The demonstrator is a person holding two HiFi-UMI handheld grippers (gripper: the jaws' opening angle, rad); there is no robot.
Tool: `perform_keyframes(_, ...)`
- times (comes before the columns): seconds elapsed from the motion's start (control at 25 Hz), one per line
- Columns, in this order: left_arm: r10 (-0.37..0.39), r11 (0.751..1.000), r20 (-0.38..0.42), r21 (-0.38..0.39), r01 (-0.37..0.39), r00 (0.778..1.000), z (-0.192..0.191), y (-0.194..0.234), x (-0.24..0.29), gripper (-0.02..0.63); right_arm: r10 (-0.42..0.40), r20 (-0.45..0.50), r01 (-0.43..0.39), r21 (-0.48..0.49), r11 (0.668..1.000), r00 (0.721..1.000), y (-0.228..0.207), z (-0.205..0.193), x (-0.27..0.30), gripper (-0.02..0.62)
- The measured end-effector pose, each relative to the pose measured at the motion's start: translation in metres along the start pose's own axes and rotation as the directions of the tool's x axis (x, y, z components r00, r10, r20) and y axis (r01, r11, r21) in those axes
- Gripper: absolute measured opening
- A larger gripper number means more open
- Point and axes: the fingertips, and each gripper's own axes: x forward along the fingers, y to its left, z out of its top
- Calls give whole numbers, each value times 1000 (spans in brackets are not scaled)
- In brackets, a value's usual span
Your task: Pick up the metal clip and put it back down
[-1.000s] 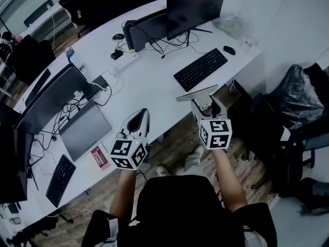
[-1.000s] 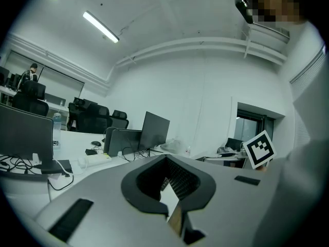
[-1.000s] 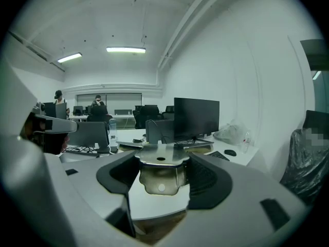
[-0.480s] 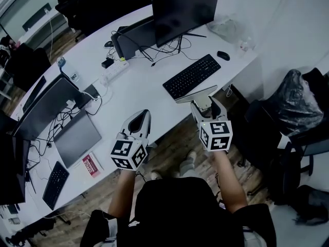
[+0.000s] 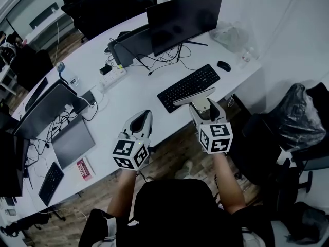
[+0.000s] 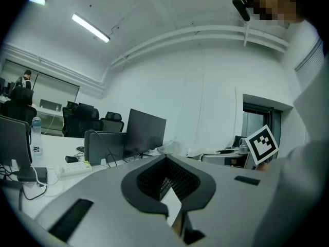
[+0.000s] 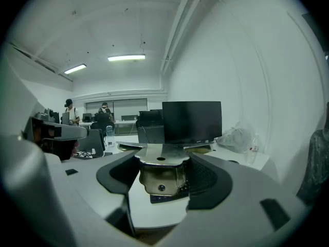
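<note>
Clip check: I see the metal clip pinched in my right gripper, its flat plate overlapping the near edge of the keyboard in the head view. Right gripper view shows both jaws clamped on the clip's brass-toned body, plate on top. Left gripper hangs left of the keyboard over the desk edge, jaws closed together, nothing between.

left hand-held gripper jaws together, empty; right hand-held gripper clamping metal clip
</note>
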Motion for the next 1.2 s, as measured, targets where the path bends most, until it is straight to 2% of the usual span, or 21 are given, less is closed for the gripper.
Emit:
perform_keyframes(0.56,81,997,-6,-17,-81,997,-14,-35,58,12,78,-2,-78,-27,997,997,-67,2,14,301)
perform_keyframes(0.8,86,996,-17,-13,-87,996,-20,-45,77,12,84,1,-84,-22,996,996,-90,2,19,302)
perform_keyframes(1.2,100,995,-4,-25,-100,995,-10,-30,101,12,98,-13,-99,-25,995,995,-97,5,46,301)
